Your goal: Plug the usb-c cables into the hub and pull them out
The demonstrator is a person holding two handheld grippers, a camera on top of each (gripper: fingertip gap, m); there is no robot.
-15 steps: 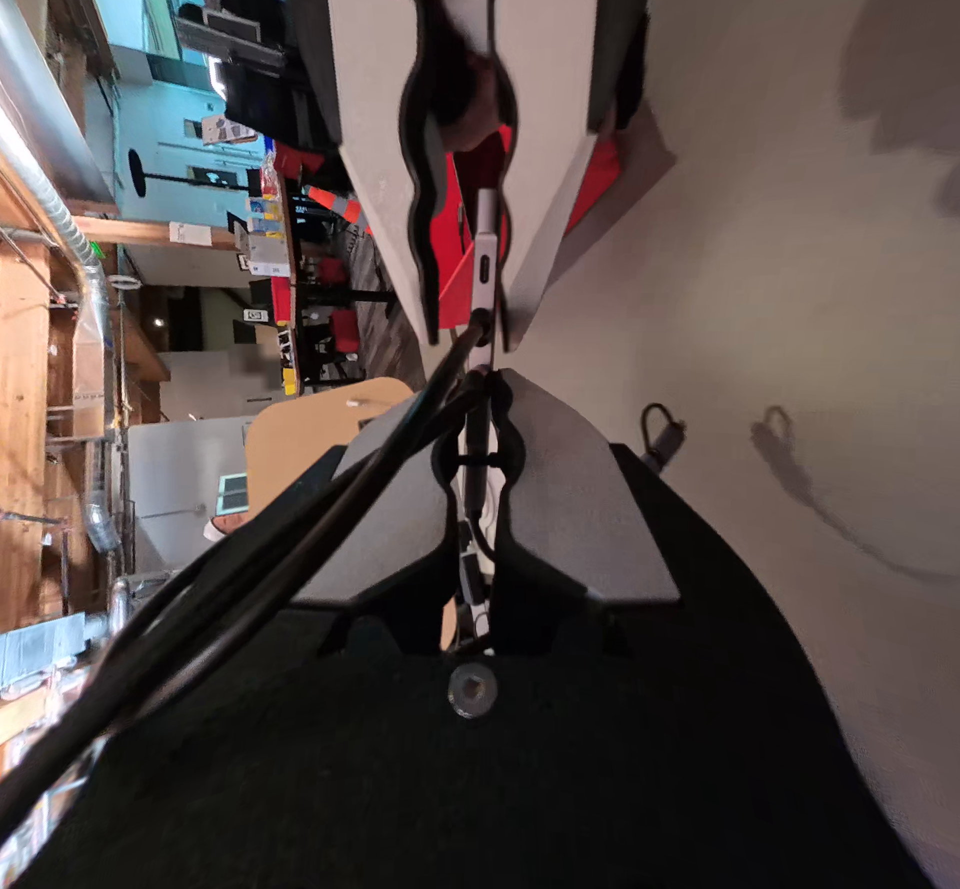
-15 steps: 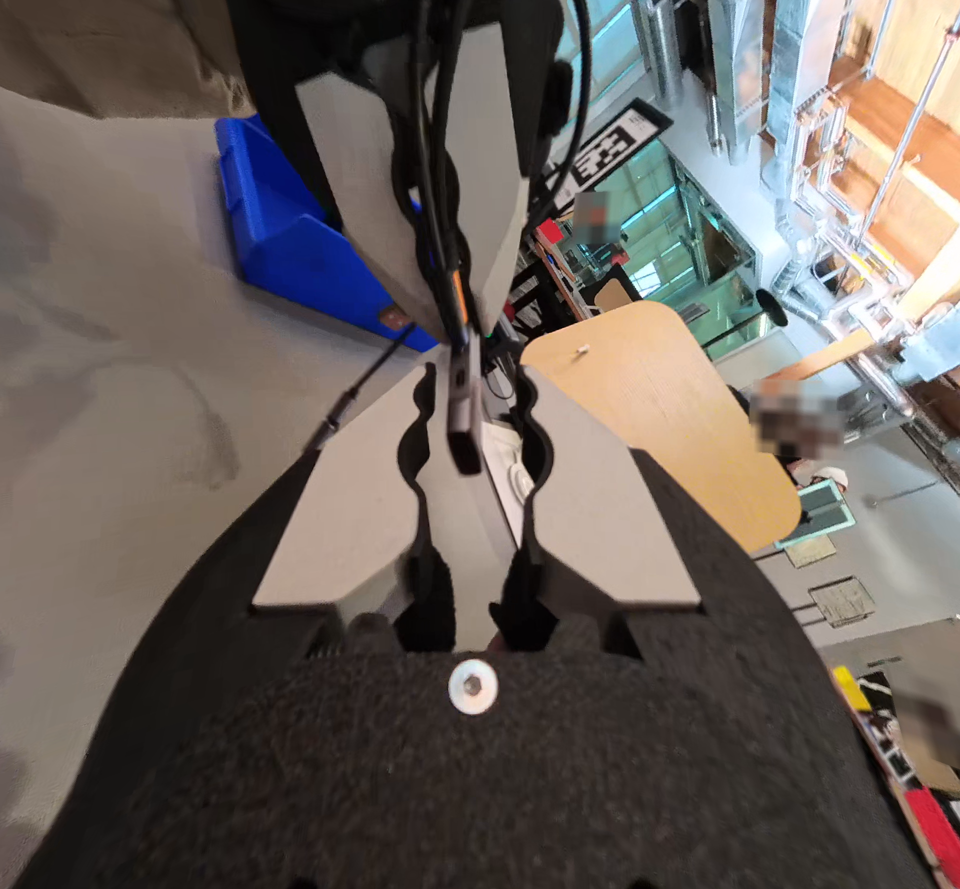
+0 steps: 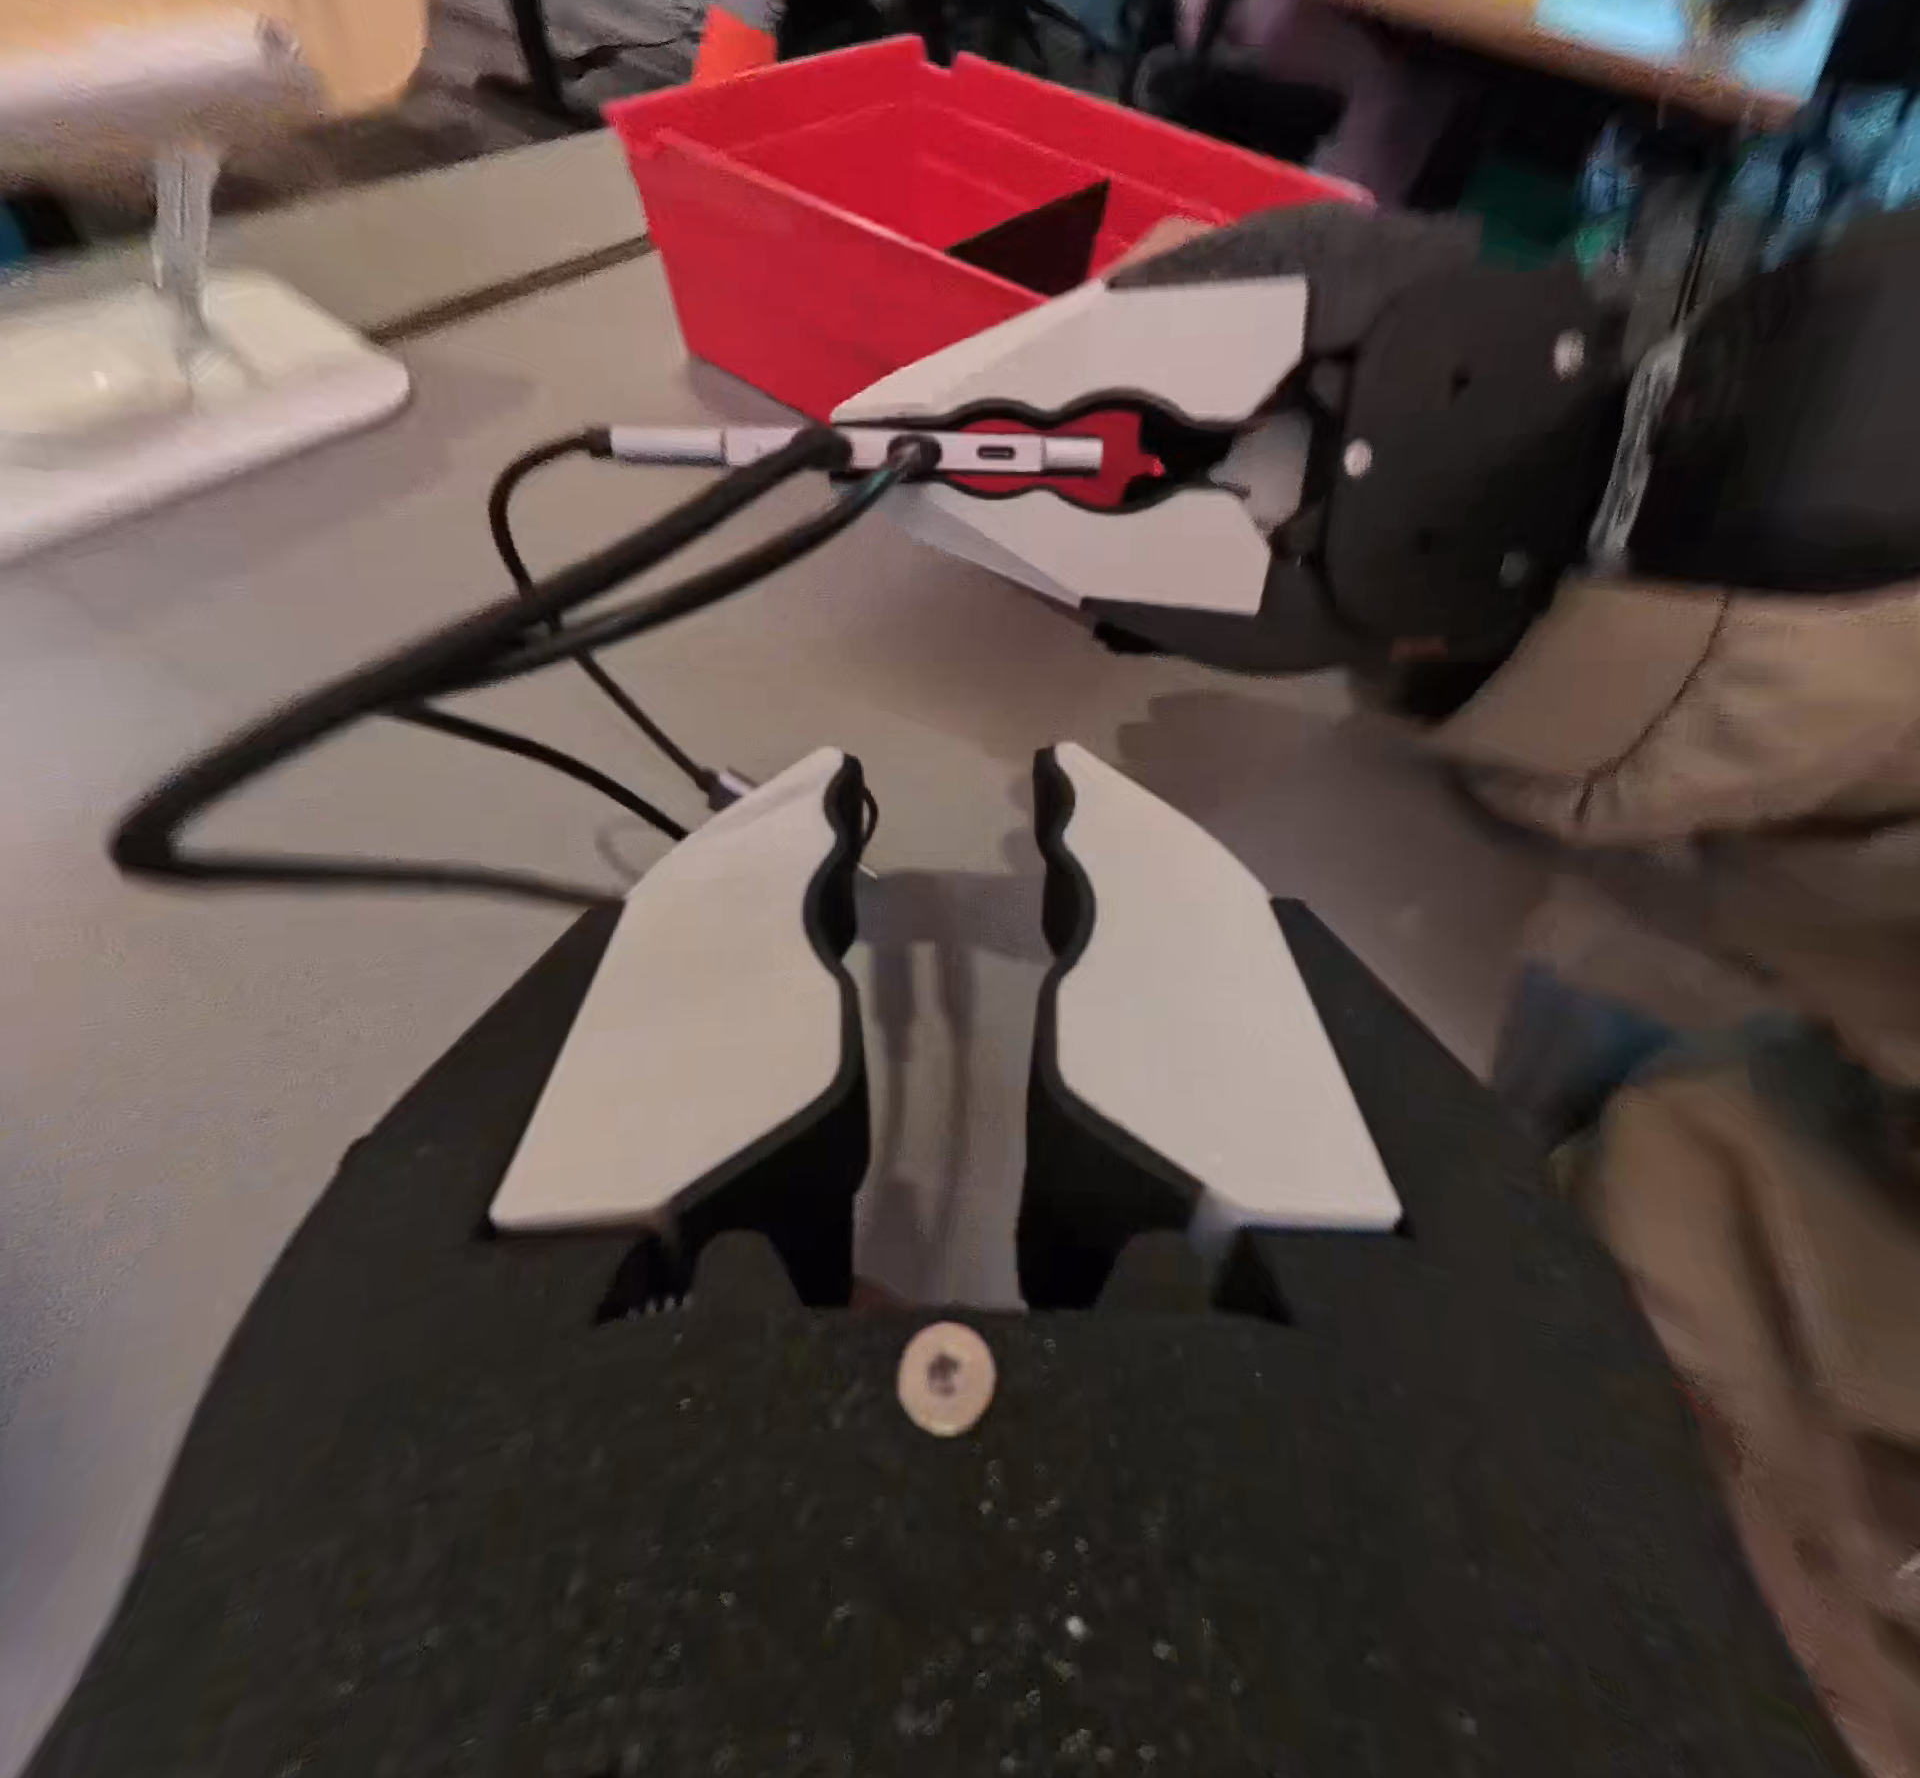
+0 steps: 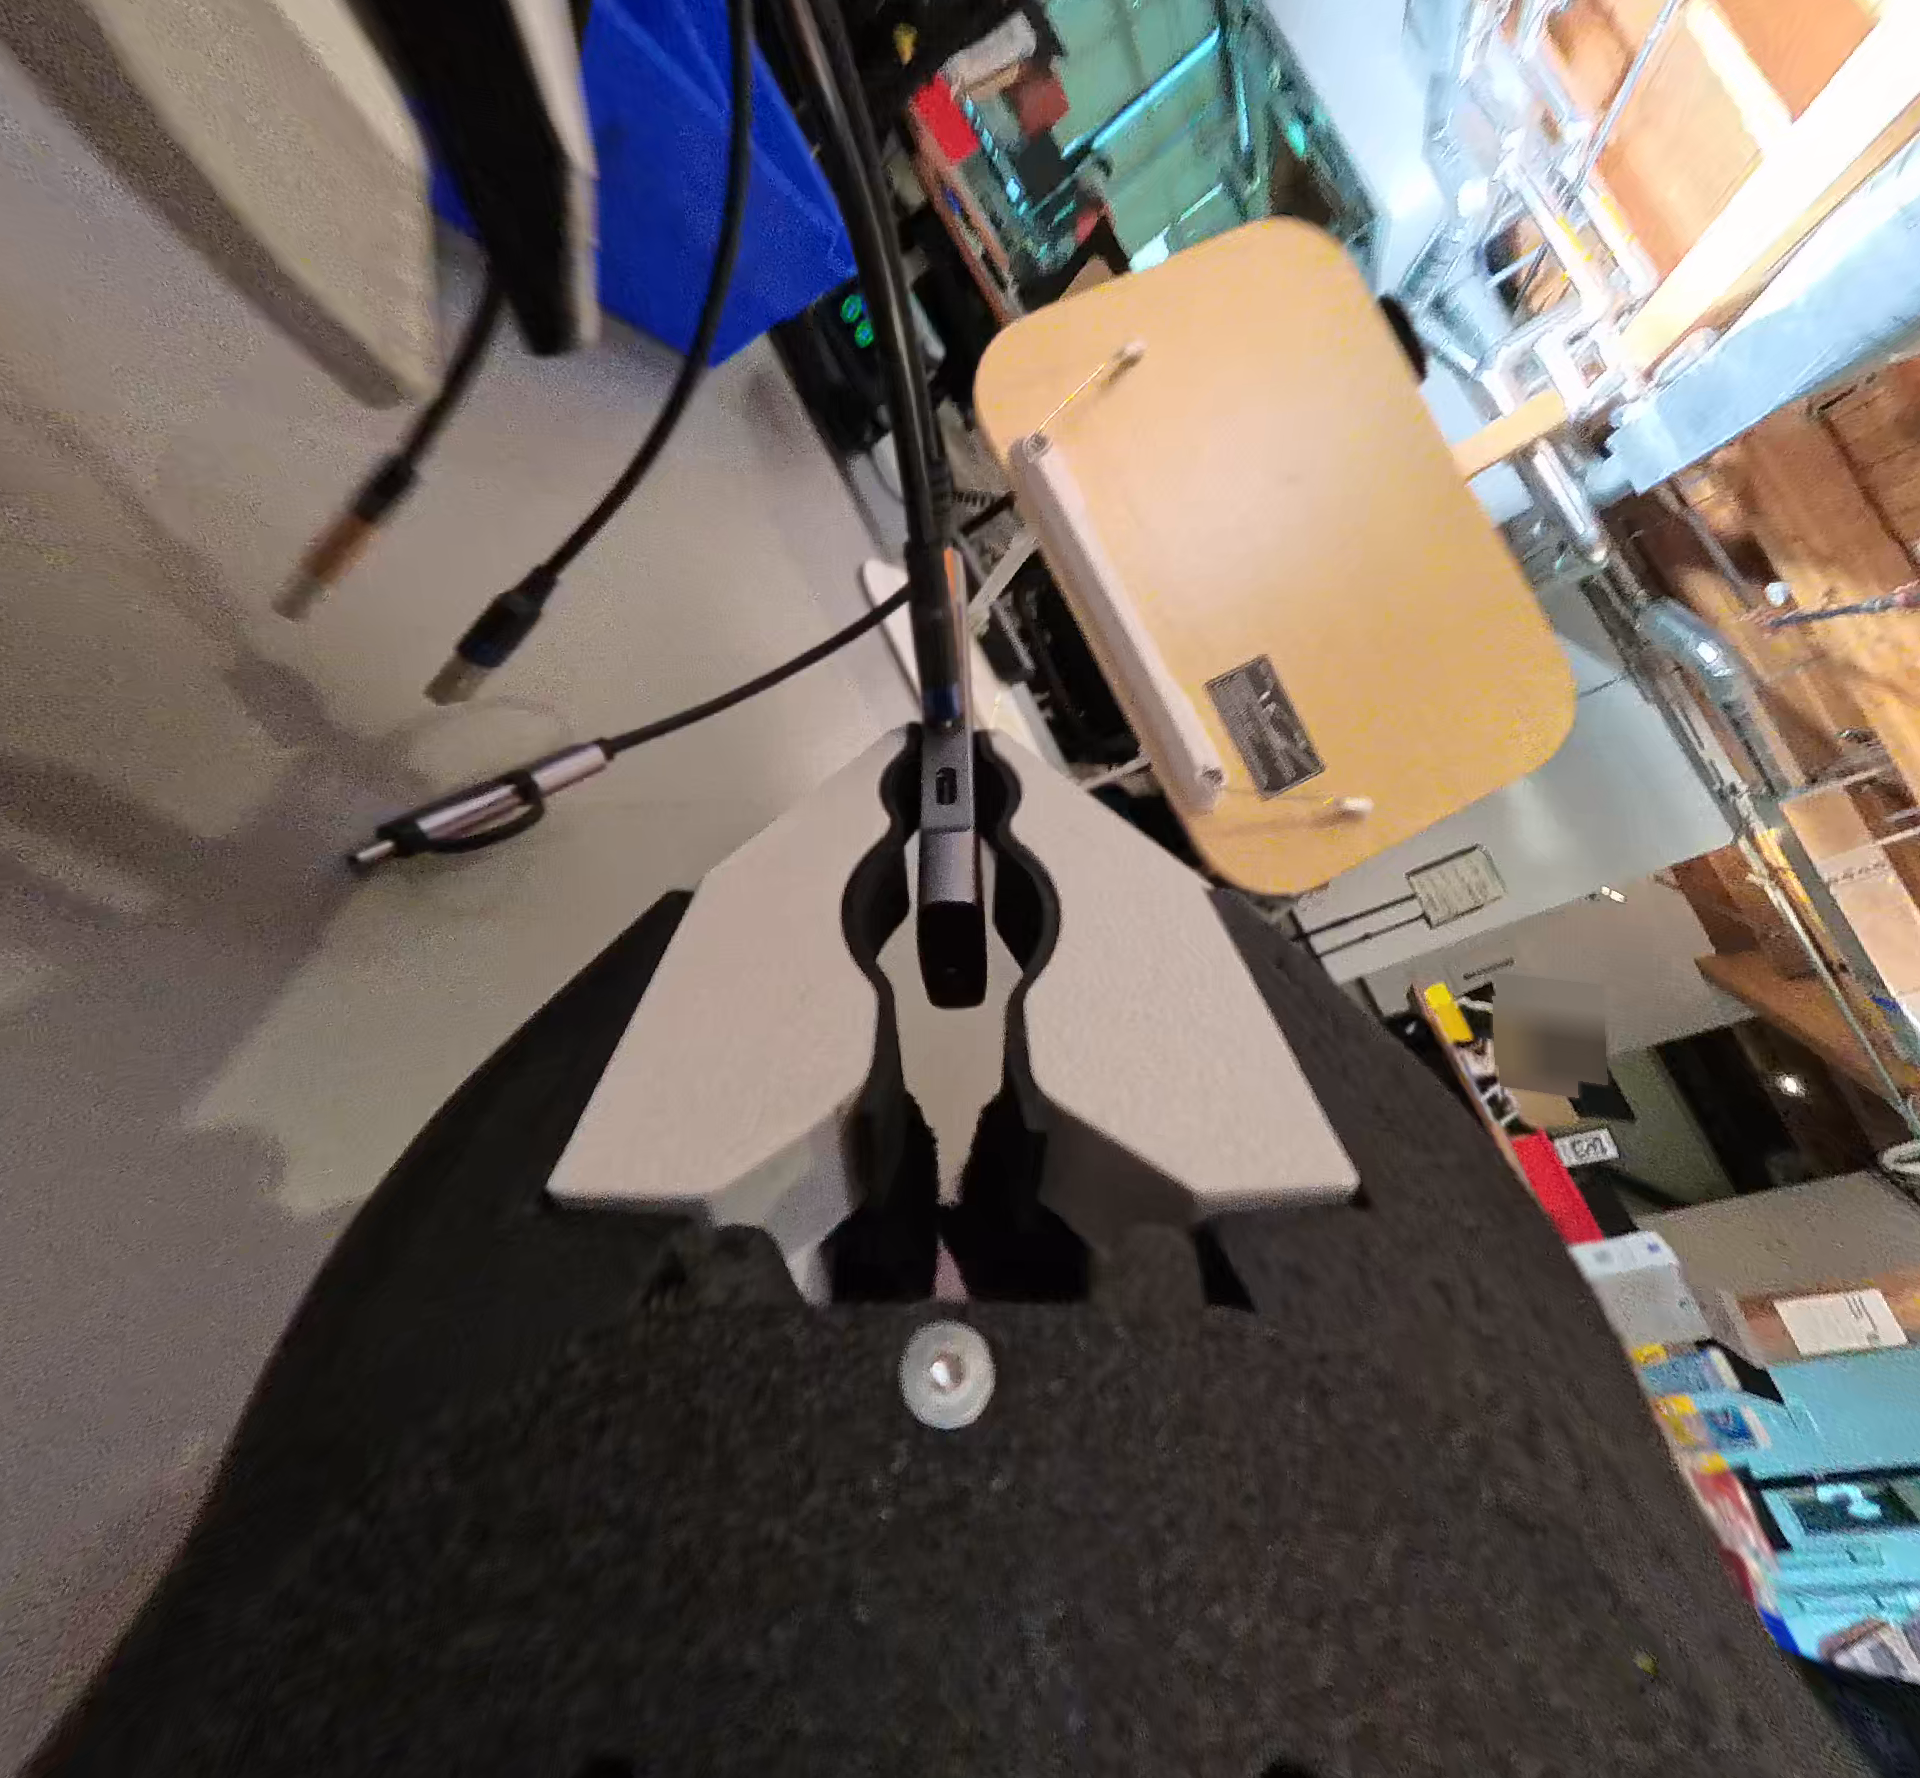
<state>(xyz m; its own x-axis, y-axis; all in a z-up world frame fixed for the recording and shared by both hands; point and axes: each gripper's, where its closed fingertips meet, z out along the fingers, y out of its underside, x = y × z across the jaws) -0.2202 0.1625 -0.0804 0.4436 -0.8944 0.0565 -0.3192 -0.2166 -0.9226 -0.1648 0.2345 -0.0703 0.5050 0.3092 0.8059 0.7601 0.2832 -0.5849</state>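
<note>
In the left wrist view, my right gripper comes in from the right, shut flat on the slim silver hub above the grey table. Two black cables are plugged into the hub's near edge and sag down to the left. My left gripper is open and empty, short of the hub and below it. In the right wrist view, my right gripper pinches the hub, with a black cable plugged in at its far end. Two loose plug ends dangle at the left.
A red bin stands behind the hub and a blue bin at the table's far side. The hub's own thin lead ends in a silver connector lying on the table. A white stand base sits at the left.
My left gripper has opened, let go of the cable at the hub, and drawn back and turned away. My right gripper still holds the hub.
</note>
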